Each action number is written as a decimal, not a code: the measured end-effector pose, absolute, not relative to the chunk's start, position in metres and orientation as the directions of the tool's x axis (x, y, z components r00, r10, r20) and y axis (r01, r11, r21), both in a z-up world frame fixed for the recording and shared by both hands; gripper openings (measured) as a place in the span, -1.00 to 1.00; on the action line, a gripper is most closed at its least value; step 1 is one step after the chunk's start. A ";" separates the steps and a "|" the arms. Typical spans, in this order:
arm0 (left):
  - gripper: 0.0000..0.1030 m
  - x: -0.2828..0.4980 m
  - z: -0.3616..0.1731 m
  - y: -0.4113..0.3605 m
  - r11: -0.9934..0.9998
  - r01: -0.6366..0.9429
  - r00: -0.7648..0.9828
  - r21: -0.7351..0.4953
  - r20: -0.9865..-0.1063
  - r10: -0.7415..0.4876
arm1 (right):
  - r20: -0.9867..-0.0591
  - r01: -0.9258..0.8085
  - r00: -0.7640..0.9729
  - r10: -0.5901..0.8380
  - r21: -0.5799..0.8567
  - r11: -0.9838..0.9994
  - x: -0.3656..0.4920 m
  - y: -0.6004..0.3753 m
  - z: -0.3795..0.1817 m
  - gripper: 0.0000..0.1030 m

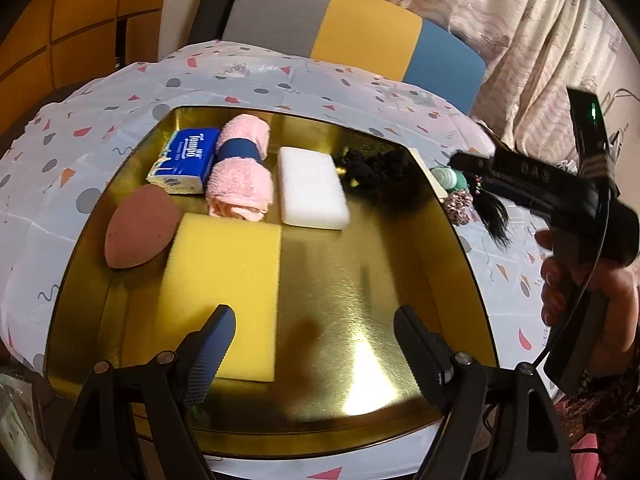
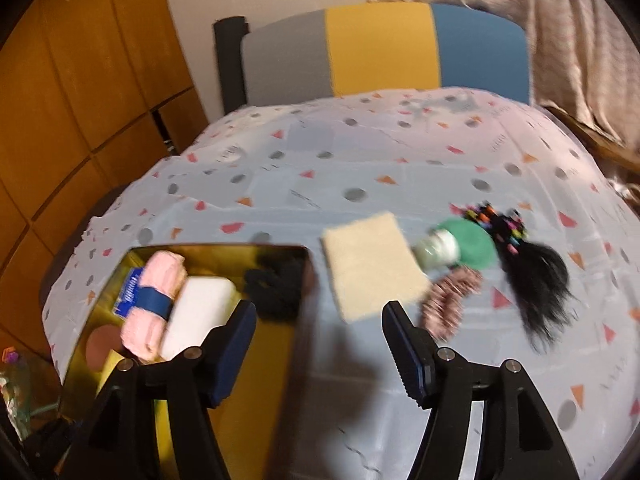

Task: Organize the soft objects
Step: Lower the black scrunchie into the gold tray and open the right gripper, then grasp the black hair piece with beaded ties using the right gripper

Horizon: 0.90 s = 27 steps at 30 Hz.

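A gold tray (image 1: 360,280) holds a yellow sponge (image 1: 224,292), a brown egg-shaped sponge (image 1: 140,232), a blue tissue pack (image 1: 184,160), a rolled pink towel (image 1: 240,172), a white sponge (image 1: 312,188) and a black scrunchie (image 1: 372,164). My left gripper (image 1: 314,340) is open and empty above the tray's near part. My right gripper (image 2: 320,344) is open and empty, above the table just right of the tray (image 2: 276,360). Ahead of it on the cloth lie a cream cloth (image 2: 372,264), a green puff (image 2: 472,248), a pink scrunchie (image 2: 448,300) and a black hair piece (image 2: 532,280).
The table wears a pale patterned cloth (image 2: 360,152). A chair with a grey, yellow and blue back (image 2: 384,52) stands behind it. A wooden cabinet (image 2: 80,100) is at the left and a curtain (image 2: 540,12) at the right.
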<state>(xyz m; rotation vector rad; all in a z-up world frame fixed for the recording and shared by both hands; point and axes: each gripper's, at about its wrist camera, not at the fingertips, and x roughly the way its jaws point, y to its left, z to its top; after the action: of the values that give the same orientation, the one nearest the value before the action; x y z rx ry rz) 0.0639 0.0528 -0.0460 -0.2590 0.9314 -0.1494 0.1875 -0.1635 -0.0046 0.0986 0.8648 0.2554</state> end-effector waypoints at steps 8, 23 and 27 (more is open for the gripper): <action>0.60 0.058 -0.042 0.039 0.957 0.072 0.612 -0.279 -0.745 -0.264 | -0.800 -0.102 0.566 0.199 0.172 0.980 0.164 -0.214 -0.038 0.29; 0.60 0.037 -0.036 -0.003 0.944 0.215 0.618 -0.252 -0.713 -0.331 | -0.849 -0.021 0.515 0.118 0.126 0.992 0.137 -0.287 -0.072 0.29; 0.60 0.033 -0.033 -0.013 0.938 0.229 0.610 -0.260 -0.712 -0.346 | -0.855 -0.001 0.513 0.077 0.089 0.996 0.150 -0.304 -0.075 0.29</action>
<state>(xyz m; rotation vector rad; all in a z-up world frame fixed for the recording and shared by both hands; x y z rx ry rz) 0.0333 -0.0134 -0.0331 -0.1485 0.8522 -0.3334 0.1500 -0.3045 -0.0751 0.0806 1.0310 0.0465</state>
